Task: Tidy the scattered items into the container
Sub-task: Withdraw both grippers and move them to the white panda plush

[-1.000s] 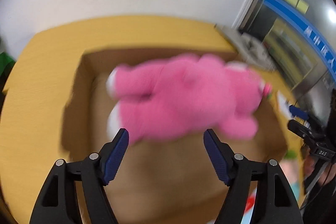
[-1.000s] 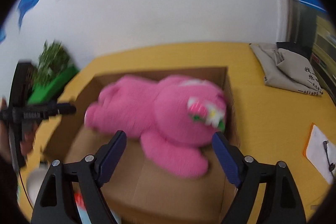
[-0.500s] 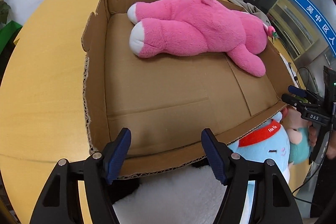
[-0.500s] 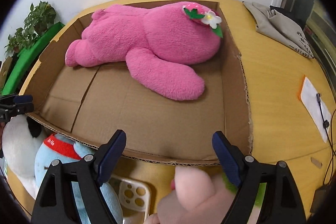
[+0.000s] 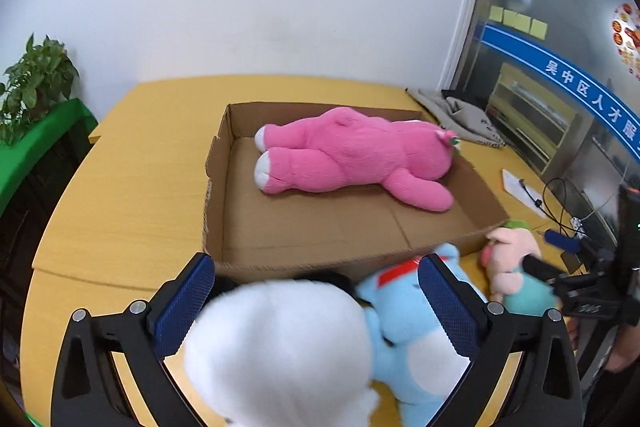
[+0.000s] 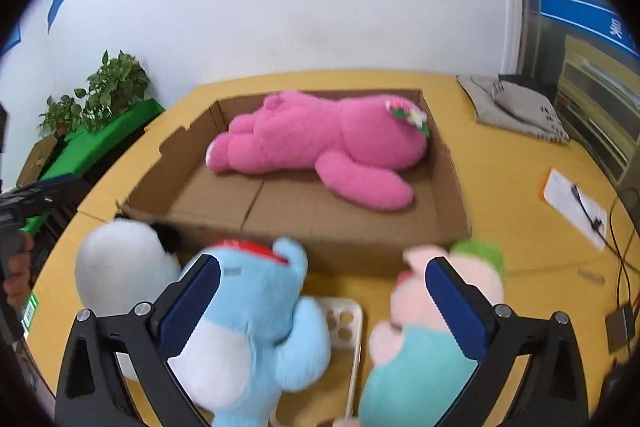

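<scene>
A shallow cardboard box (image 5: 224,187) (image 6: 448,187) lies on the yellow table with a pink plush bear (image 5: 352,155) (image 6: 320,151) lying inside it. In front of the box sit a white plush (image 5: 280,351) (image 6: 120,271), a light blue plush with a red cap (image 5: 404,319) (image 6: 256,319) and a pink-and-teal plush (image 5: 512,275) (image 6: 424,347). My left gripper (image 5: 316,303) is open just above the white plush. My right gripper (image 6: 324,299) is open between the blue plush and the pink-and-teal plush.
A white plastic tray (image 6: 352,327) lies between the plush toys. A grey cloth bag (image 5: 464,119) (image 6: 520,107) and a paper with a cable (image 6: 572,203) lie at the right. Potted plants on a green stand (image 6: 100,107) stand left.
Both grippers have pulled back and up from over the box after the pink bear dropped into it. They now sit above the plush toys in front of the box.
</scene>
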Motion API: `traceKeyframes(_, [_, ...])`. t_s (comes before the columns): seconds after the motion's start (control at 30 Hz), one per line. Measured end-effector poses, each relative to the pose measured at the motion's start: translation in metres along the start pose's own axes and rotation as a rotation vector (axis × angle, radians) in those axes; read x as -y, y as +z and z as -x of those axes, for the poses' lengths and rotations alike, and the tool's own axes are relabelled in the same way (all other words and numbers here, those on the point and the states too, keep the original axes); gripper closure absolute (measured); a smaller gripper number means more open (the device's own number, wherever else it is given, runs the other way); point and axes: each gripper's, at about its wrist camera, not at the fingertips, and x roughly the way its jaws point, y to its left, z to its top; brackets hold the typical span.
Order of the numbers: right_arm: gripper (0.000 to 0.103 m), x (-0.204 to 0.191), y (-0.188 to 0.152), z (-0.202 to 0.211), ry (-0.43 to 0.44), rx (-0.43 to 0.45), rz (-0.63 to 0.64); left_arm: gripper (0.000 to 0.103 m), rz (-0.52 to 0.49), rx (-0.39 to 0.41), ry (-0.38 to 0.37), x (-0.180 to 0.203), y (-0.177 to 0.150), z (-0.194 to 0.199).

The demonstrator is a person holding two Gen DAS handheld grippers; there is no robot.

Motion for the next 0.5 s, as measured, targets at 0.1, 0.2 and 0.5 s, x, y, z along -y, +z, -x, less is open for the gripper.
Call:
traceKeyframes(0.1, [0.0,0.001,-0.015,0.002,-0.025,-0.01,-0.013,0.0,-0.03,0.016,0.007,0.02,-0.017,0.008])
traceKeyframes(0.2, [0.0,0.002,-0.022,0.014,-0.041,0.013,-0.019,0.0,-0.062,0.015,0.031,0.04,-0.031,0.009])
traceKeyframes(0.5, [0.0,-0.008,-0.023,0.048,-0.056,0.072,0.044,0.0,-0.039,0.005,-0.011,0.058,-0.047,0.012])
